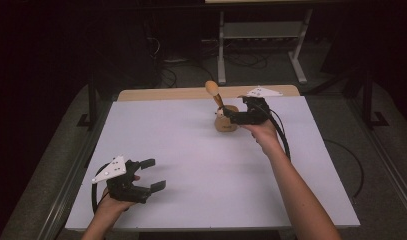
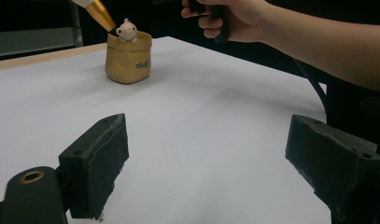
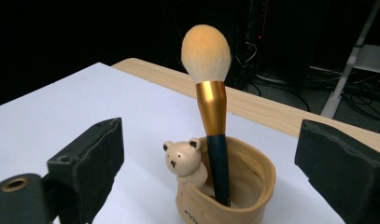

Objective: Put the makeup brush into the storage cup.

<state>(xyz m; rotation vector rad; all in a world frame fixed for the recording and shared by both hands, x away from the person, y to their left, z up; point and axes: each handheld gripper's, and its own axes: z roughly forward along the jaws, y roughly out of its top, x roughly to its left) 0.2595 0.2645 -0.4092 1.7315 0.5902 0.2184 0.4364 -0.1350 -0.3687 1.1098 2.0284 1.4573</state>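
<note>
A tan cup (image 1: 226,123) with a small bear figure (image 3: 183,158) on its rim stands at the far middle of the white table (image 1: 191,160). A makeup brush (image 3: 206,53) with a cream head, gold ferrule and dark handle stands upright in the cup (image 3: 255,184). My right gripper (image 1: 236,110) hangs just right of the cup, open, its jaws to either side of the brush without touching it. Near the front left my left gripper (image 1: 153,174) rests low over the table, open with nothing between its jaws. It faces the cup (image 2: 128,58) from afar.
A strip of bare wood (image 1: 161,94) runs along the table's far edge. Beyond it stand metal legs of a frame (image 1: 222,50) and cables on a dark floor. The right forearm (image 2: 327,42) reaches across the right side of the table.
</note>
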